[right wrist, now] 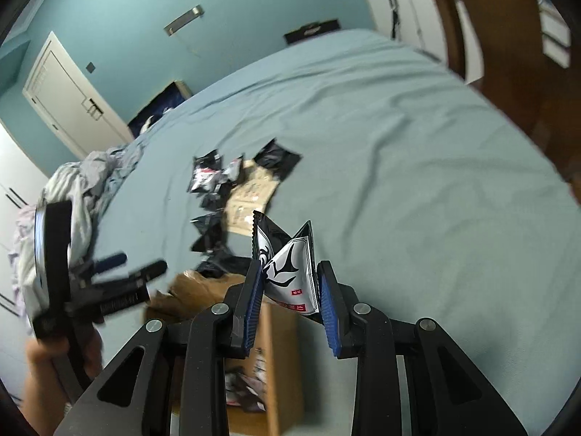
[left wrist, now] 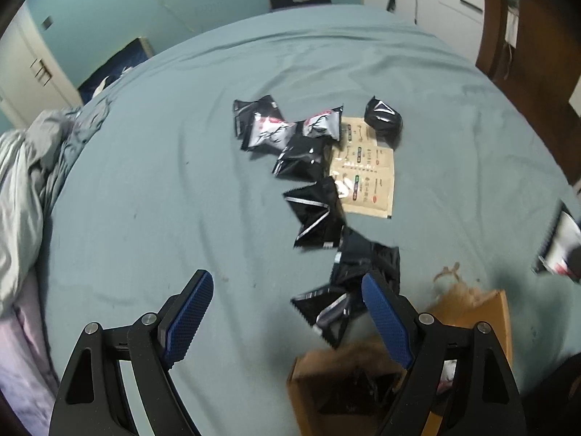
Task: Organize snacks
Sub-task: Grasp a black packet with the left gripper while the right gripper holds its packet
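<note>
Right claw (right wrist: 290,290) grips a black-and-white snack packet (right wrist: 287,272) above the cardboard box (right wrist: 279,356); left claw (left wrist: 287,312) hangs open over scattered packets (left wrist: 316,214) on the bed (left wrist: 145,181).

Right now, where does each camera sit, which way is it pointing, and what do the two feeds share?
Left wrist: on the left gripper, open and empty, looking across the bed at scattered snack packets, box below.
Right wrist: on the right gripper, pinching a black-and-white packet over the box; the left gripper shows at left.
Shared: bed, packets, box, tan sheet.
</note>
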A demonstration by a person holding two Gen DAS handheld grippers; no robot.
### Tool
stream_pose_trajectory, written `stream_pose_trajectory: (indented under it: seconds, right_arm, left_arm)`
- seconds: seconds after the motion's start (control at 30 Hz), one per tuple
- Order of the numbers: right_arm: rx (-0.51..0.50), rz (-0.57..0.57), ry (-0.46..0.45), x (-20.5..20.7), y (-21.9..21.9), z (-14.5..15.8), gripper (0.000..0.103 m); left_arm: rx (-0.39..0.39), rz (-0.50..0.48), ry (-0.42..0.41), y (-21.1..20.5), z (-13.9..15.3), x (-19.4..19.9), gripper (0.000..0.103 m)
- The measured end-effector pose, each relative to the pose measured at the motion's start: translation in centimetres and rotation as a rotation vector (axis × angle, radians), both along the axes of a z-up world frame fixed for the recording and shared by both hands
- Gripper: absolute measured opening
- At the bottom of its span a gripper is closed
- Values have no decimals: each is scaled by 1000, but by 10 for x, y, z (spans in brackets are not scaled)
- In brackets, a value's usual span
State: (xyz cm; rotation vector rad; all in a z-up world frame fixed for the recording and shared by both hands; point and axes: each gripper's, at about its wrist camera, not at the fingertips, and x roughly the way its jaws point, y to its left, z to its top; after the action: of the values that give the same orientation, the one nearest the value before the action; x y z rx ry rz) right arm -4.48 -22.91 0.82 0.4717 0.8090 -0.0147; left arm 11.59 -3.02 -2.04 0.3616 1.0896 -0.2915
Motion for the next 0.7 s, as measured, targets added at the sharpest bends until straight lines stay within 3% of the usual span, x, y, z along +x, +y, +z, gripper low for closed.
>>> stream_pose_trajectory:
  seconds: [0.1, 0.3, 0.57, 0.63, 0.7]
  right_arm:
    - [18, -3, 6, -10, 1, 0, 28]
    - [44, -3, 37, 5, -1, -8, 28]
    - [68, 13, 63, 36, 1, -21, 28]
    - [65, 13, 64, 39, 1, -23, 28]
    - [64, 14, 67, 44, 0, -25, 28]
  left_arm:
    - [21, 0, 33, -11, -5, 21, 86]
    - [-16, 79, 185, -17, -37, 77, 86]
    - [97, -38, 243, -57, -84, 86, 86]
    - [131, -78, 247, -66, -91, 82, 77]
    - [120, -88, 213, -68, -84, 77, 51]
